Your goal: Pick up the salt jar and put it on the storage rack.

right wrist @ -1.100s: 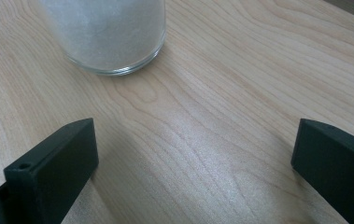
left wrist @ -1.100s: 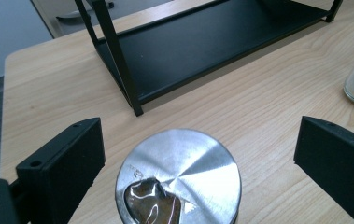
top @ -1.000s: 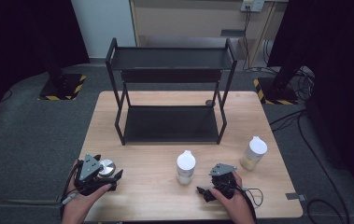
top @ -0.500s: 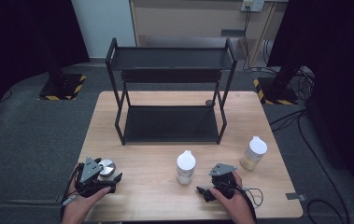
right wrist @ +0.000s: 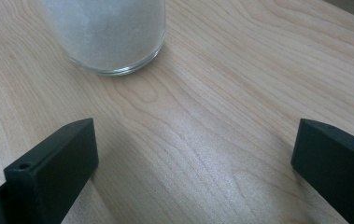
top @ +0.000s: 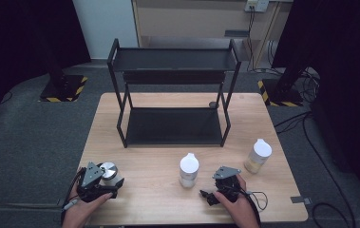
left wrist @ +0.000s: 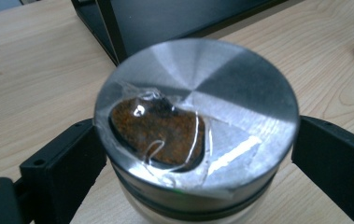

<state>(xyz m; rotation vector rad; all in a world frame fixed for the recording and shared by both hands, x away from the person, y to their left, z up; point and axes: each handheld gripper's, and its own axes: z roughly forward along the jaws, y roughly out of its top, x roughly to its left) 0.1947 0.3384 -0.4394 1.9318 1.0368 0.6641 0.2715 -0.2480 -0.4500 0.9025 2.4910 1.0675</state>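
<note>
A glass jar with a silver metal lid stands near the table's front left corner. A taped window in the lid shows brown powder. My left gripper is open, one jaw on each side of this jar at lid height, very close to its sides. My right gripper rests low at the front right, open, with bare wood between its jaws. A white-capped jar of white powder stands just left of and beyond it; its glass base shows ahead of the right jaws.
A black two-tier metal shelf rack stands at the back middle of the wooden table. A white-capped bottle with beige contents stands at the right. A small dark knob lies by the rack's right leg.
</note>
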